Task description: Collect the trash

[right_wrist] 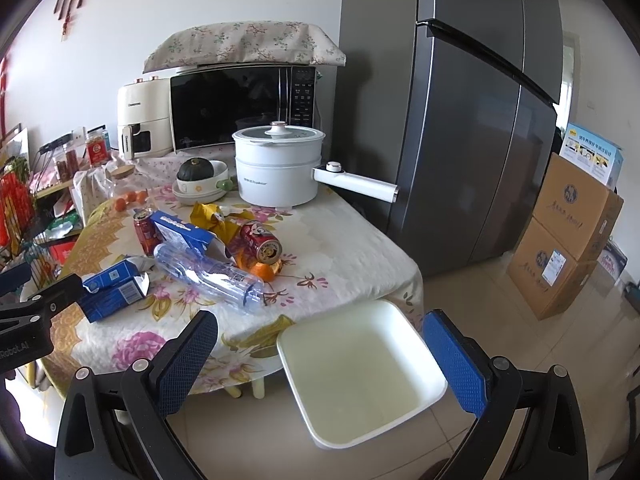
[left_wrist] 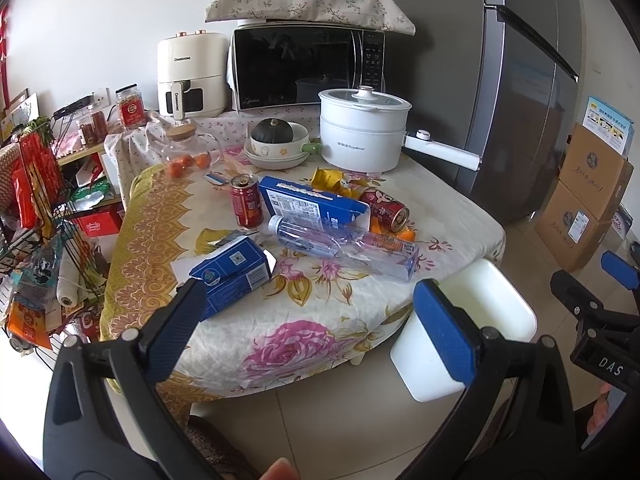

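Note:
Trash lies on the flowered tablecloth [left_wrist: 304, 320]: a crushed blue carton [left_wrist: 230, 276], a long blue carton [left_wrist: 312, 204], a clear plastic bottle [left_wrist: 344, 246], an upright red can [left_wrist: 246, 200], a tipped red can [left_wrist: 386, 208], a yellow wrapper [left_wrist: 330, 180] and orange peel [left_wrist: 404, 236]. A white empty bin [right_wrist: 360, 372] stands on the floor by the table's near right corner. My left gripper [left_wrist: 312, 332] is open and empty, above the table's near edge. My right gripper [right_wrist: 320, 364] is open and empty, above the bin.
A white electric pot [left_wrist: 362, 132], a bowl with a squash [left_wrist: 276, 140], a glass jar [left_wrist: 184, 148], a microwave [left_wrist: 304, 66] and an air fryer [left_wrist: 188, 76] stand at the back. A grey fridge [right_wrist: 472, 120] and cardboard boxes [right_wrist: 568, 236] are right; a wire rack [left_wrist: 40, 232] is left.

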`<control>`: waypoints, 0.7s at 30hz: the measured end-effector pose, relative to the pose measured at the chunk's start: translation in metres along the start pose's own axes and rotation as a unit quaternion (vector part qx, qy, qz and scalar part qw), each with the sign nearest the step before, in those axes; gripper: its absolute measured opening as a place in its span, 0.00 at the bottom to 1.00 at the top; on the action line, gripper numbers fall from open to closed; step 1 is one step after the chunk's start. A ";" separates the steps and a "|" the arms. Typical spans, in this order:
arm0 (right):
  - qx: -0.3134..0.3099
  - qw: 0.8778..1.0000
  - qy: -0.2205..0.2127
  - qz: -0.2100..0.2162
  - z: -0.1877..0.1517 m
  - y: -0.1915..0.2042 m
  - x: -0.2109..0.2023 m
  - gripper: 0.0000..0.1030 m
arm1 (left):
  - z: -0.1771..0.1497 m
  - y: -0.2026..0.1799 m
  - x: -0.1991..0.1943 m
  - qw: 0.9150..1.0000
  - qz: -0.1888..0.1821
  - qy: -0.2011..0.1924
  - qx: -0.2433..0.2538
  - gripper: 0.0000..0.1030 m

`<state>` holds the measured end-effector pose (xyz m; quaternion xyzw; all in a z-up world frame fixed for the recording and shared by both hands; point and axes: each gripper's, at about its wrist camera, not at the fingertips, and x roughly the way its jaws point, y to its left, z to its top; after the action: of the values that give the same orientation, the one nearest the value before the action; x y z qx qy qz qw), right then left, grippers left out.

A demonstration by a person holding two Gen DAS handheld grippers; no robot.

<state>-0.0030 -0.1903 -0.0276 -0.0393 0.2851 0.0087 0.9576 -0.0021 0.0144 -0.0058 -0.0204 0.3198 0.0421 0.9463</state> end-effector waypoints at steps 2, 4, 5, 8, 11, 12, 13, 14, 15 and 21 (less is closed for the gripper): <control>0.000 1.000 0.000 0.000 0.000 0.000 0.000 1.00 | 0.000 0.000 0.000 1.000 0.001 0.000 -0.001 1.00; 0.000 1.000 0.000 0.000 0.000 0.000 0.000 1.00 | 0.000 0.001 0.001 1.000 0.000 0.002 -0.002 1.00; 0.001 1.000 0.000 0.000 0.000 0.000 0.000 1.00 | 0.000 0.001 0.001 1.000 0.000 0.002 -0.002 1.00; 0.001 1.000 0.000 0.000 0.000 -0.001 0.000 1.00 | 0.000 0.001 0.002 1.000 0.003 0.003 -0.002 1.00; 0.001 1.000 0.000 0.000 0.000 -0.001 0.000 1.00 | 0.000 0.001 0.001 1.000 0.005 -0.003 -0.001 1.00; 0.001 1.000 0.000 0.000 0.000 -0.001 0.000 1.00 | -0.001 0.001 0.000 1.000 0.005 -0.006 0.000 1.00; 0.001 1.000 0.000 0.001 0.000 -0.001 0.000 1.00 | -0.001 0.000 0.000 1.000 0.005 -0.008 0.000 1.00; 0.000 1.000 0.000 0.001 0.000 -0.001 0.000 1.00 | -0.001 0.001 -0.001 1.000 0.003 -0.009 -0.001 1.00; 0.000 1.000 0.000 0.000 0.000 -0.001 0.000 1.00 | 0.000 0.000 0.000 1.000 0.000 -0.009 -0.001 1.00; 0.001 1.000 0.000 0.000 0.000 -0.001 0.000 1.00 | -0.001 -0.003 0.002 1.000 -0.003 -0.003 0.002 1.00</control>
<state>-0.0028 -0.1912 -0.0279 -0.0384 0.2855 0.0088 0.9576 -0.0014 0.0118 -0.0078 -0.0195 0.3166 0.0390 0.9476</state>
